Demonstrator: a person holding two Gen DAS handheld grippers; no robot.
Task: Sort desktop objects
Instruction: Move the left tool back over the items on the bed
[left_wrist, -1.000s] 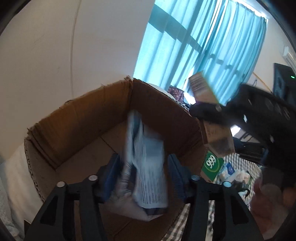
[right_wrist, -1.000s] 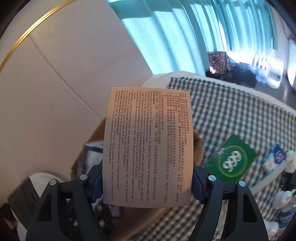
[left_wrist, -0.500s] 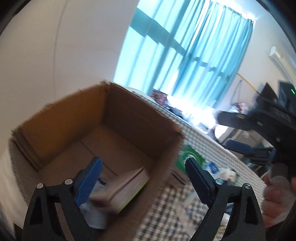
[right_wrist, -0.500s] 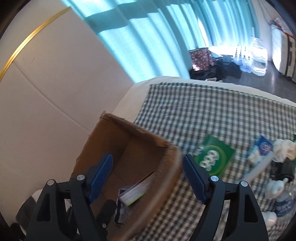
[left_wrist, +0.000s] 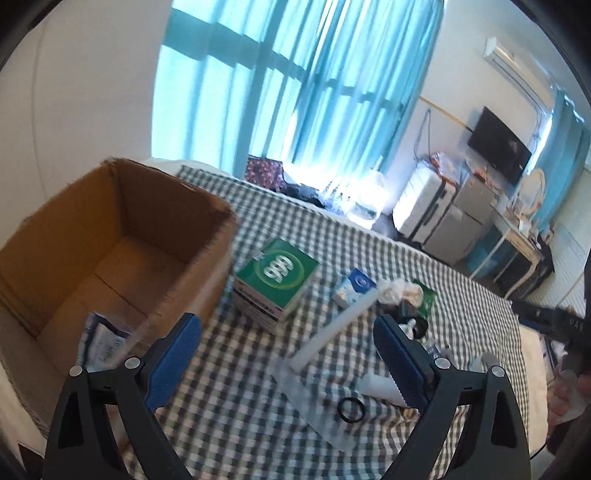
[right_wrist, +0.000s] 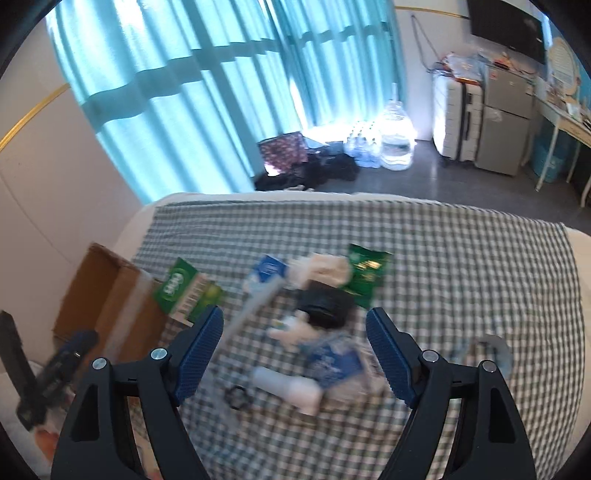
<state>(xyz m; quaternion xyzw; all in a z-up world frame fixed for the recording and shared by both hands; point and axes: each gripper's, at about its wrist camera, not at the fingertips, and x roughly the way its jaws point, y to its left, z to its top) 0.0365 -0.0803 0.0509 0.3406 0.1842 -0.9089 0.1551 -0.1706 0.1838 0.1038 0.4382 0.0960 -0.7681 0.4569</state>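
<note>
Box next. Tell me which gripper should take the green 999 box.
Left, probably. The left gripper hangs open, nothing in its jaws, with the green 999 box just ahead beside the cardboard box. The right gripper faces the bottle pile.

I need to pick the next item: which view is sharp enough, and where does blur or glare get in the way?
Left wrist: green box fairly sharp, cardboard box rim smeared, glare under the curtains. Right wrist: heavier motion blur over the pile, white bottle and black ring soft.
</note>
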